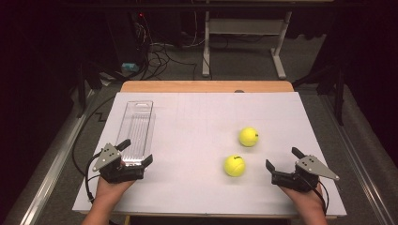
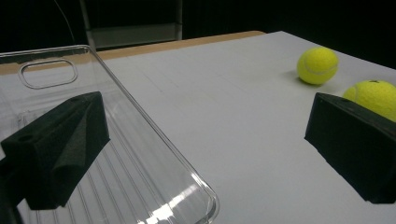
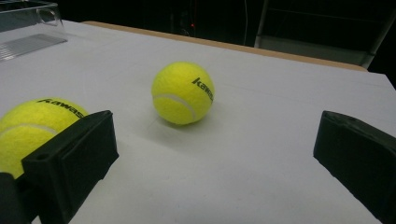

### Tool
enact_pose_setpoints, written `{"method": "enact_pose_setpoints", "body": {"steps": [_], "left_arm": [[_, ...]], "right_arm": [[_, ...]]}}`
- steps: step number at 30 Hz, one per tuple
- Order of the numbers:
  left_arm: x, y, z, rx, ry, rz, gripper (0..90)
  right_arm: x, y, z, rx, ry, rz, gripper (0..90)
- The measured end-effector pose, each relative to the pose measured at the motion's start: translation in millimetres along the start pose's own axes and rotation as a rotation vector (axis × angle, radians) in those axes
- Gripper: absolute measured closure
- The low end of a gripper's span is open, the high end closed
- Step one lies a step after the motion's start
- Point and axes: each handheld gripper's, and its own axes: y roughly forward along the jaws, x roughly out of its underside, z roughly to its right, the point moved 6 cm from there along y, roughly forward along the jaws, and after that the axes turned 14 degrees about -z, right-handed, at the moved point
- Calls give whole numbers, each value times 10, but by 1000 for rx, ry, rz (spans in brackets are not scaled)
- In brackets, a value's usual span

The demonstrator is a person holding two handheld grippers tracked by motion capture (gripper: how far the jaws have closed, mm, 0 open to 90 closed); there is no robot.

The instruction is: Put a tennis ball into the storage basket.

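Two fuzzy yellow tennis balls lie on the white-covered bench, right of centre: the near ball (image 1: 234, 165) sits just left of the right gripper (image 1: 280, 160), and the far ball (image 1: 248, 137) lies a little beyond it and slightly to the right. The right gripper's black fingers (image 3: 70, 158) stand wide apart with nothing between them; in its own view the near ball (image 3: 32, 133) shows past the left finger and the far ball (image 3: 183, 93) lies ahead in the gap.

The left gripper (image 1: 136, 151) hovers at the near end of the long clear plastic tray (image 1: 136, 126), whose long axis runs near to far along the bench's left side. Its fingers (image 2: 60, 149) are also spread, one above the tray's inside and one outside its right wall, gripping nothing.

The right hand is clearly the nearer to both balls; reaching the near one likely calls for a short swing leftward.
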Motion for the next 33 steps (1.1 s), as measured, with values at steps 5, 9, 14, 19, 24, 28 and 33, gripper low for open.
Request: {"method": "enact_pose_setpoints", "body": {"steps": [5,9,14,19,24,28,33], "left_arm": [[-5,-4,16,3,-2,6,5],[-7,-5,21,4,0,5,5],[-7,-2,31,11,3,3,5],[-7,13,51,16,8,-2,6],[-7,20,70,16,19,-8,5],[-11,33,90,21,21,-6,5],[-11,34,101,23,29,-8,5]], "right_arm": [[9,4,18,-2,15,0,0],[3,-2,12,-4,16,5,0],[-2,6,1,-8,15,4,0],[-2,16,-5,-11,13,-8,0],[14,45,-7,-17,6,-49,0],[40,85,-22,-25,-6,-101,0],[71,119,-47,-38,-24,-148,0]]}}
